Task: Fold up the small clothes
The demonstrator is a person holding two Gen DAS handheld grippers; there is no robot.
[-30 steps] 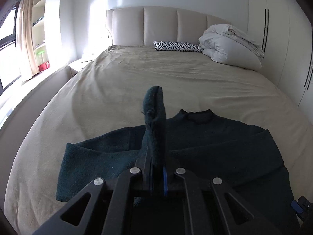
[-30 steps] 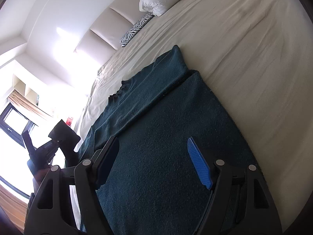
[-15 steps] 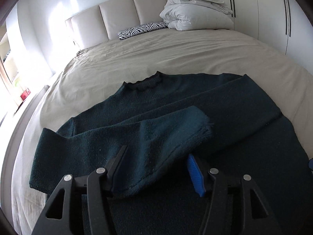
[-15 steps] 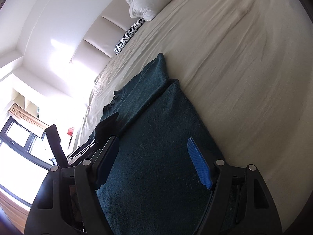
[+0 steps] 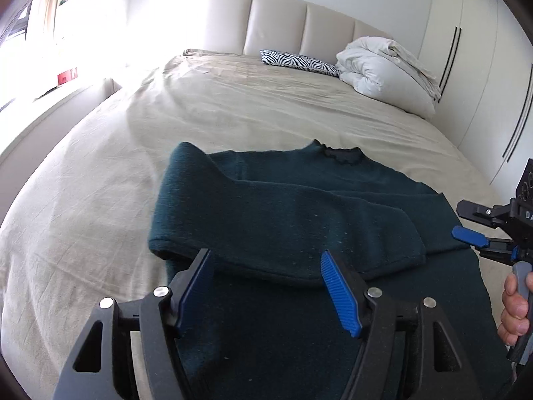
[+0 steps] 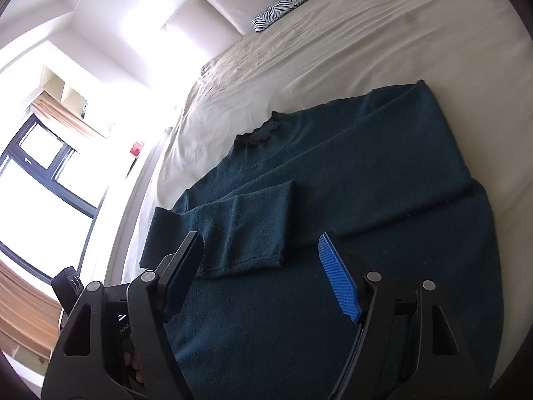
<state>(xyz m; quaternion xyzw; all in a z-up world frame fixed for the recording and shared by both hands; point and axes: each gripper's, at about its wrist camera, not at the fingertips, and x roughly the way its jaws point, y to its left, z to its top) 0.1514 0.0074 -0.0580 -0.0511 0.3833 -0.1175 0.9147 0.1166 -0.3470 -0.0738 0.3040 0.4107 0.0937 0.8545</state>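
So the dark teal sweater is lying flat on the near part of the beige bed, one sleeve folded across its chest. Left tool hovers over it, jaws just opened and apart, nothing between them. Right tool has closed a touch but also stands apart and empty. Zebra pillow is way at the far end.

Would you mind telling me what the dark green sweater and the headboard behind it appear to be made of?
The sweater looks like a thick, matte knit, perhaps wool or fleece: its surface is fuzzy, with a ribbed, frilled collar. The headboard looks like padded cream leather or faux leather: smooth, faintly glossy vertical panels with stitched seams. Neither fibre can be confirmed by sight.
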